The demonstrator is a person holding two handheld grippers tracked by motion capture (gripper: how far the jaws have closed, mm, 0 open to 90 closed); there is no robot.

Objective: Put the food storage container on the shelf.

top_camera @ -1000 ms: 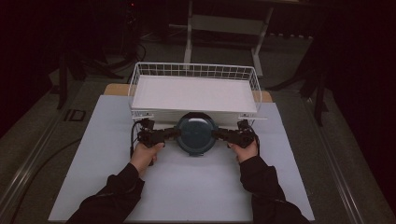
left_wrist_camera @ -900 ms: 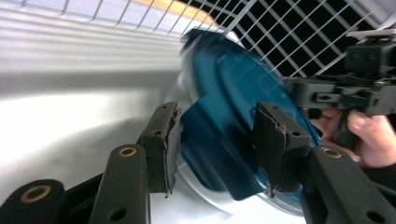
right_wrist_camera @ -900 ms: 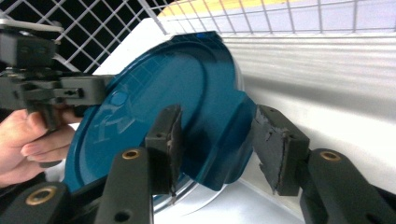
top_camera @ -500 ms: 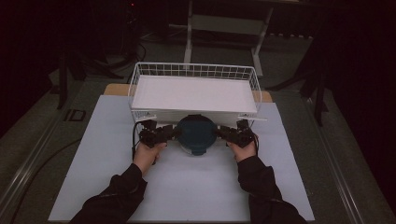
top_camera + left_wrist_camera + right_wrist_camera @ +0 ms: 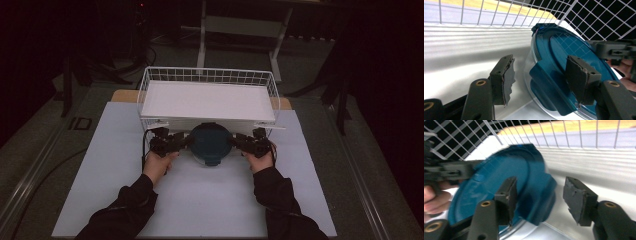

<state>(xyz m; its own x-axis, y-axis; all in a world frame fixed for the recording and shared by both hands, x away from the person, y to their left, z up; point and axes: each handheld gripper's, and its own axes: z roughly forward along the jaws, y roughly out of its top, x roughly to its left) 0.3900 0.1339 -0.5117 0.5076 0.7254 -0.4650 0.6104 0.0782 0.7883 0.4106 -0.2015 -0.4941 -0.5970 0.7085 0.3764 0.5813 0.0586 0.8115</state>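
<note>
The lid (image 5: 210,143) between my two grippers is round and deep teal, with a clear rim around its edge and a teal latch tab at each side. From the high view it sits at the near edge of the white wire basket (image 5: 207,77), just in front of the basket's white floor, with my left gripper (image 5: 181,141) at its nine o'clock and my right gripper (image 5: 238,141) at its three o'clock, over the pale table (image 5: 200,200). That view shows the lid as a dark disc and does not let me judge my jaws. My left gripper view does: the lid (image 5: 569,65) stands tilted on edge against the basket floor, one teal tab (image 5: 549,87) reaching into the gap between my jaws. My jaws there have just been opening, and neither pad presses on the tab, so the left gripper holds nothing. At three o'clock in that view I see my other hand and its gripper at the lid's far rim. My right gripper view mirrors this: the lid (image 5: 499,187) is blurred, its tab (image 5: 544,195) lies between my jaws, which have just been opening too, with a clear gap to the right pad. The basket's reflected mesh shows on the lid's glossy face in the left gripper view.
</note>
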